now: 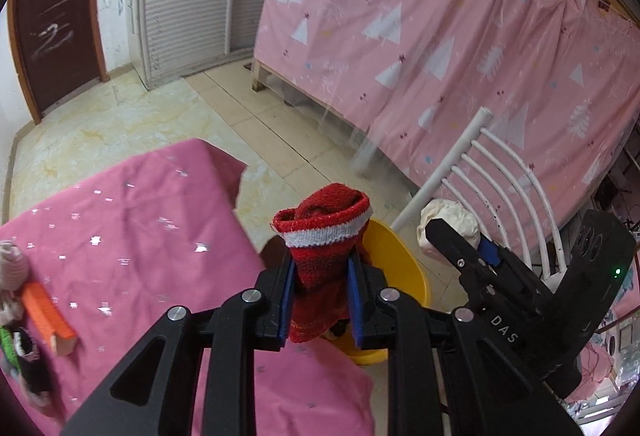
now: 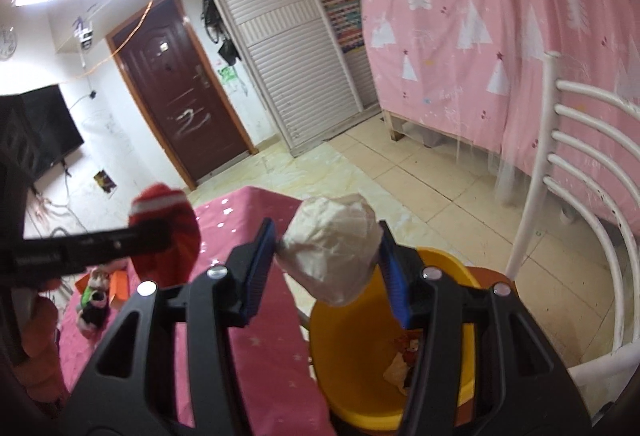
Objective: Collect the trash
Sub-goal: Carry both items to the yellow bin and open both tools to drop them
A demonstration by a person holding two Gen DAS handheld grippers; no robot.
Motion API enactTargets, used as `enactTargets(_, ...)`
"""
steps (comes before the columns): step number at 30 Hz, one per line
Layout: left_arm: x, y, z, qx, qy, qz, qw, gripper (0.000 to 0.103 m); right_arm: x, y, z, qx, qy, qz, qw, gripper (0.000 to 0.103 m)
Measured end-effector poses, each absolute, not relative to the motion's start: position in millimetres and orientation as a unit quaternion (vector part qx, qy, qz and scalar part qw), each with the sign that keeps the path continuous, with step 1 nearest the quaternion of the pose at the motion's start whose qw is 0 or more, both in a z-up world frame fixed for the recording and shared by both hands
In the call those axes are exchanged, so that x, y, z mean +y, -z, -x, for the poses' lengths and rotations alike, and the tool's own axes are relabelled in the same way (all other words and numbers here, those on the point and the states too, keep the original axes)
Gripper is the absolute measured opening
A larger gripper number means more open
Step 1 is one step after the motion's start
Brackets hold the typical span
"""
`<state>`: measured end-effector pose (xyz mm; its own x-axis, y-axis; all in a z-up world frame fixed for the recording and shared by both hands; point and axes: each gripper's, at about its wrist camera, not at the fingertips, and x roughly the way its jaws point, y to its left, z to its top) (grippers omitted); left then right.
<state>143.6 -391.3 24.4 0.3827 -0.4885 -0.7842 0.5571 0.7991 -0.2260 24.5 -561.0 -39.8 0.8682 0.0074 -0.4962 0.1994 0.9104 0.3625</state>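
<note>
My left gripper (image 1: pixel 320 298) is shut on a red knitted sock with a white band (image 1: pixel 324 232), held upright over the edge of the pink-clothed table (image 1: pixel 132 236). Just behind it sits a yellow bin (image 1: pixel 400 268). In the right wrist view my right gripper (image 2: pixel 326 268) is shut on a crumpled white paper ball (image 2: pixel 334 250), hanging above the near rim of the yellow bin (image 2: pixel 352 388), which holds some scraps (image 2: pixel 404 360). From the left wrist view, the right gripper (image 1: pixel 460 236) and its paper ball (image 1: pixel 452 220) appear to the right. The red sock (image 2: pixel 168 232) shows at left.
A white slatted chair (image 2: pixel 560 171) stands right of the bin, by a pink curtain (image 1: pixel 440 35). On the tablecloth lie an orange block (image 1: pixel 48 312) and small soft toys (image 2: pixel 94 304). A tiled floor, a dark door (image 2: pixel 180 95) and a louvred wardrobe lie beyond.
</note>
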Motion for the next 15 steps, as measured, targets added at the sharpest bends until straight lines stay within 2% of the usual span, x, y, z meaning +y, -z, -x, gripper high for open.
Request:
enactTargets(7, -437.5, -18.2, -146.3, 0.459, 0.32, -0.049, 0.828, 0.014, -583.1, 57.1, -22.0, 0.262, 0.058, -0.225, 0.937, 0.049)
enactTargets(13, -448.5, -16.1, -148.5, 0.472, 0.326, -0.03, 0.819, 0.037, -589.3, 59.2, -22.0, 0.261, 0.062, -0.231, 0.935, 0.049)
enactTargets(15, -447.6, -16.6, -146.8, 0.47, 0.323, -0.03, 0.821, 0.038, -589.3, 58.3, -20.4, 0.258, 0.064, -0.233, 0.935, 0.055)
